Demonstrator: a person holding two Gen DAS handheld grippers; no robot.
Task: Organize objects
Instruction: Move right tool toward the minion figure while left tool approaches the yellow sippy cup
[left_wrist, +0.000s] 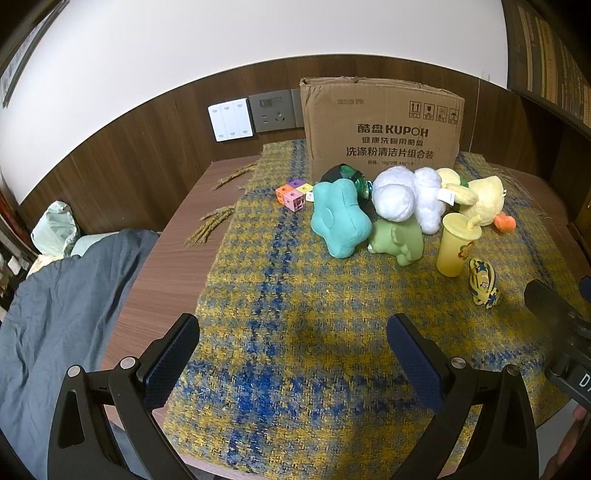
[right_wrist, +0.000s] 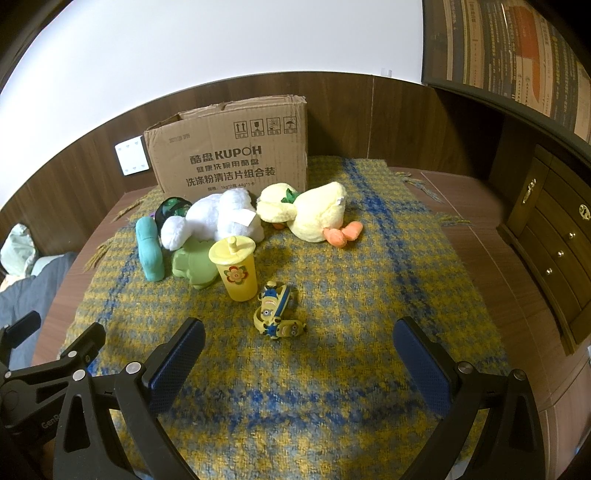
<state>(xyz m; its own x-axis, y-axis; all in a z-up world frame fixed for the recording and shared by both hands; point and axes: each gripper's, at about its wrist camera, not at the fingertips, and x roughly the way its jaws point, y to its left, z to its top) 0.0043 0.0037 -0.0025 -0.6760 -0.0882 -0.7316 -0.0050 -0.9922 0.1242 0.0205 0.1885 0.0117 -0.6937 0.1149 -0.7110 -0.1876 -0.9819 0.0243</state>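
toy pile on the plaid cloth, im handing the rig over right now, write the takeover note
Left gripper: open, empty, above bare cloth.
Right gripper: open, empty, nearest the minion toy.
Things: cardboard box at the back of the plaid cloth, top flaps open. In front of it lie the white plush, yellow duck plush, teal flower plush, green frog toy, dark green ball and coloured cubes. Yellow cup stands upright.
Done: nothing visibly sorted; box contents hidden.
Left: everything in the pile.
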